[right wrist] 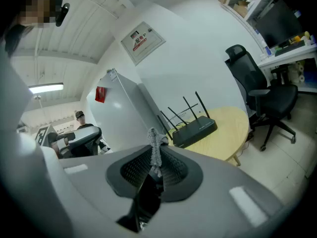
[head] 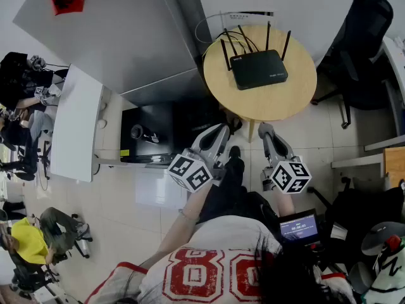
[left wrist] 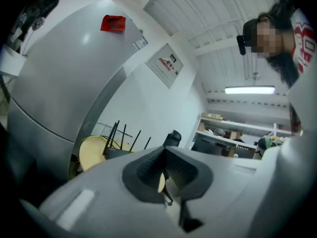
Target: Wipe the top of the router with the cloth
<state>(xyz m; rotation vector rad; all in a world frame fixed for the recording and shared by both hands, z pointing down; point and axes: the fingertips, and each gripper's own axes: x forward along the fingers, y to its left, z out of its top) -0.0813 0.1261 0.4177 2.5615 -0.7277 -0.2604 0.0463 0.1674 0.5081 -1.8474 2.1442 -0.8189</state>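
Observation:
A black router (head: 258, 68) with several upright antennas lies on a round wooden table (head: 291, 100). Both grippers hang short of the table's near edge, over the floor. My right gripper (head: 264, 130) is shut on a strip of grey cloth (right wrist: 154, 150), which sticks up between its pads. In the right gripper view the router (right wrist: 194, 130) lies ahead and to the right on the table (right wrist: 225, 133). My left gripper (head: 221, 132) is shut with nothing in it; in its own view the left gripper (left wrist: 163, 157) points past the table (left wrist: 91, 152) and the router's antennas (left wrist: 115, 133).
A grey cabinet (head: 120, 37) with a red tag stands left of the table, with a dark box (head: 149, 135) on the floor below it. A black office chair (head: 367, 43) is at the right. People sit at desks far left (head: 25, 87).

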